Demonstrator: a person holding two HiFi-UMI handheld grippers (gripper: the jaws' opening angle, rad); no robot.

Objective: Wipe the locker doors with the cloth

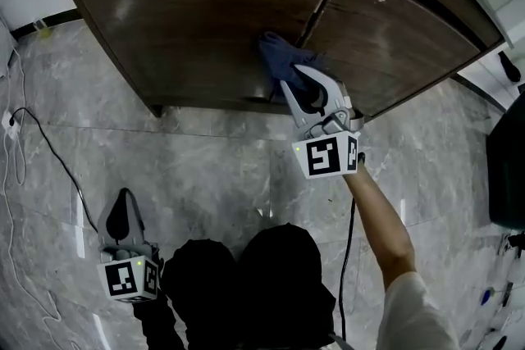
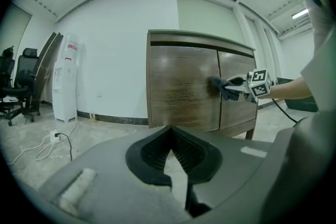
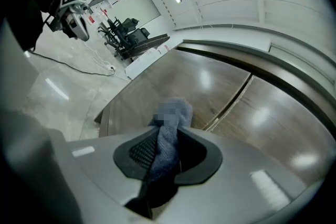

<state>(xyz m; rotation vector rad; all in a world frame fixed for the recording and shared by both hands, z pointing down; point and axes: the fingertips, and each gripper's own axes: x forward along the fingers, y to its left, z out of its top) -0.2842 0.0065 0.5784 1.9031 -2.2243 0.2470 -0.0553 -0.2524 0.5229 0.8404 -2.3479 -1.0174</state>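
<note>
The brown wooden locker [image 1: 205,20] has two doors with a seam between them. My right gripper [image 1: 291,79] is shut on a dark blue cloth [image 1: 281,55], whose bunched end lies against the left door just beside the seam. In the right gripper view the cloth [image 3: 167,136] runs between the jaws and pokes out toward the door [image 3: 173,78]. My left gripper [image 1: 123,209] hangs low at the lower left, away from the locker, shut with nothing in it. From the left gripper view the locker [image 2: 181,89], the cloth [image 2: 222,86] and the right gripper [image 2: 242,83] show ahead.
Grey marble floor [image 1: 221,168] lies before the locker. A black cable [image 1: 49,150] and a power strip [image 2: 55,136] lie at the left. A white water dispenser [image 2: 66,81] and office chairs [image 2: 21,78] stand along the left wall. A dark object [image 1: 504,164] stands at the right edge.
</note>
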